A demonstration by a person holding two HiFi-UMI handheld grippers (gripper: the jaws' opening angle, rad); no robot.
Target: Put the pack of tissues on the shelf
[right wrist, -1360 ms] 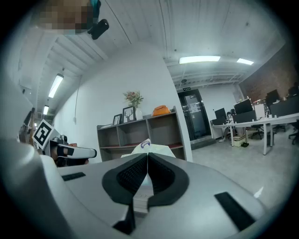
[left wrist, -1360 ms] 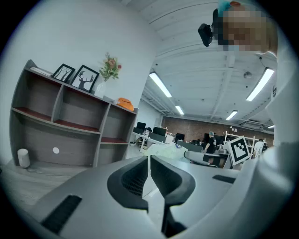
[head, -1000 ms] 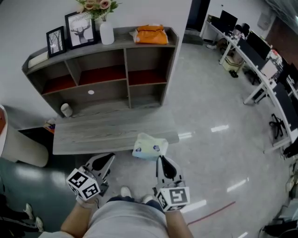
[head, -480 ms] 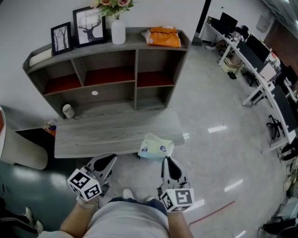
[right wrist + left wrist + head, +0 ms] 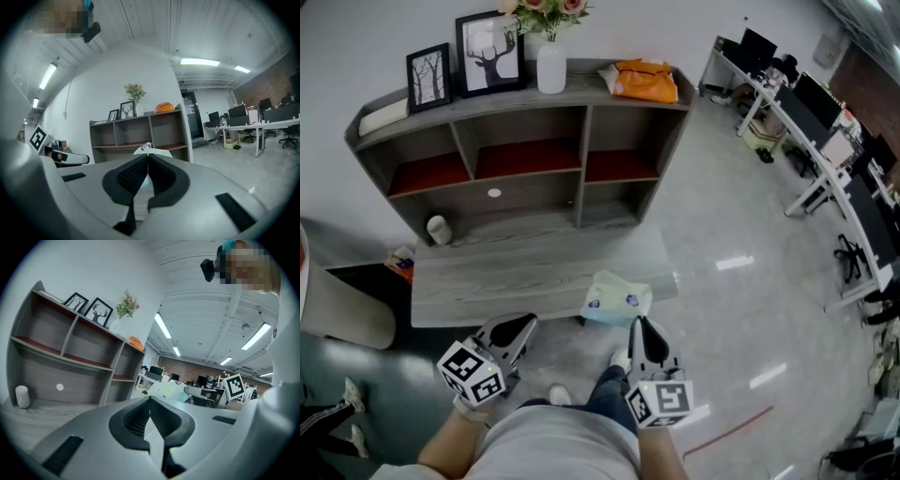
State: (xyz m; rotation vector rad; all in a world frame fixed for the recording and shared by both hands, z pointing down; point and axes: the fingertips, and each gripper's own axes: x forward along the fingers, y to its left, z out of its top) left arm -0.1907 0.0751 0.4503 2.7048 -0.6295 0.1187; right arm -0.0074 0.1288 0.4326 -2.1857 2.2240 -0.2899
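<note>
Print on the tissue pack is too small to read; right gripper clamped on its near edge; left gripper closed, holding nothing.

The shelf stands against the wall, with two frames, a vase and a bag on its top. The counter lies directly before it. The pack of tissues, in the right claw, sits over the counter's front right edge. The left claw is well to its left.
</note>
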